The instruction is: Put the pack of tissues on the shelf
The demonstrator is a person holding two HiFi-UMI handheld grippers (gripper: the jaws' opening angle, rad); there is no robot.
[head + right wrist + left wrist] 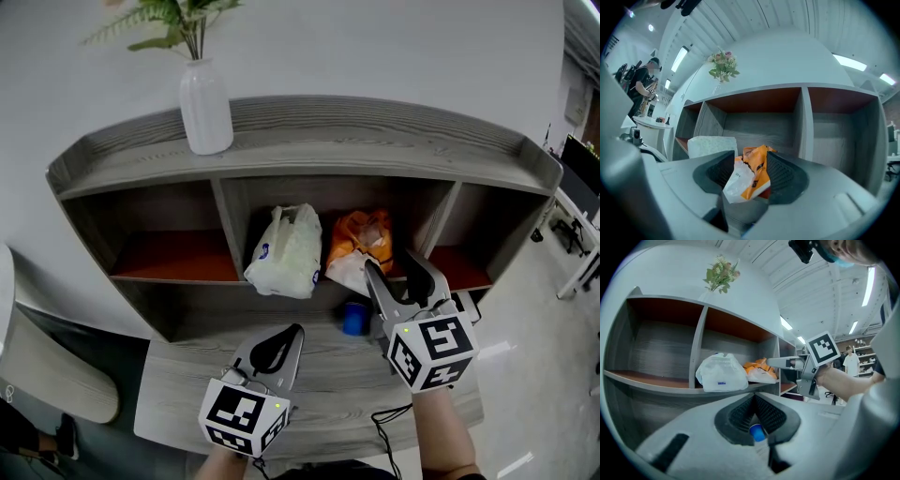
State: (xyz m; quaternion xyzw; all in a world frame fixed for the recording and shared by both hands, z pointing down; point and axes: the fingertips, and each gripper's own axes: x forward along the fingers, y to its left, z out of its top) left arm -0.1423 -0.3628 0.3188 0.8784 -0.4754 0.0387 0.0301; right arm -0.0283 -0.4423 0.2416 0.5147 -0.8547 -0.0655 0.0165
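The orange and white pack of tissues lies in the middle compartment of the grey shelf, next to a white plastic bag. My right gripper is open at the front of that compartment. In the right gripper view the pack sits between the spread jaws of the right gripper, and the pads do not press on it. My left gripper hovers lower, over the grey desk top, shut with nothing held. In the left gripper view its jaws meet in front of a small blue thing.
A white vase with green stems stands on the shelf's top board. A small blue cup sits on the desk below the middle compartment. The left and right compartments hold nothing. A black cable hangs at the desk's front edge. People stand in the background.
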